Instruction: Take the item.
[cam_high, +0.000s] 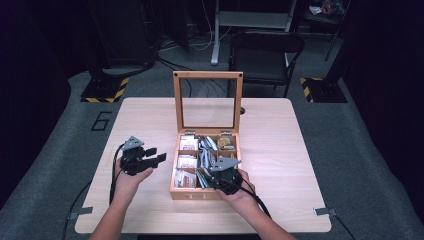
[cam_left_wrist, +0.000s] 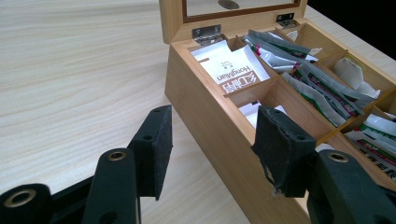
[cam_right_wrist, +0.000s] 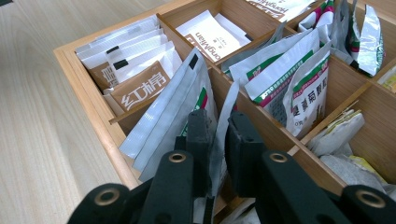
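A wooden box (cam_high: 204, 193) with a glass lid (cam_high: 207, 75) standing upright sits mid-table, its compartments packed with sachets. My right gripper (cam_right_wrist: 221, 135) reaches into the front middle compartment, and its pads pinch the upper edge of a thin silver sachet (cam_right_wrist: 229, 107) standing among other silver and green packets (cam_right_wrist: 299, 70). In the high view the right gripper (cam_high: 210, 174) hovers over the box's near side. My left gripper (cam_high: 157, 155) rests on the table just left of the box. The left gripper (cam_left_wrist: 212, 140) is open with nothing between its pads, pointing at the box's side wall (cam_left_wrist: 205, 116).
Brown and white sachets (cam_right_wrist: 140, 84) fill the left compartments, tea bags (cam_right_wrist: 345, 135) the right ones. The light wooden table (cam_high: 280, 130) has bare surface on both sides of the box. A black chair (cam_high: 265, 50) stands beyond the far edge.
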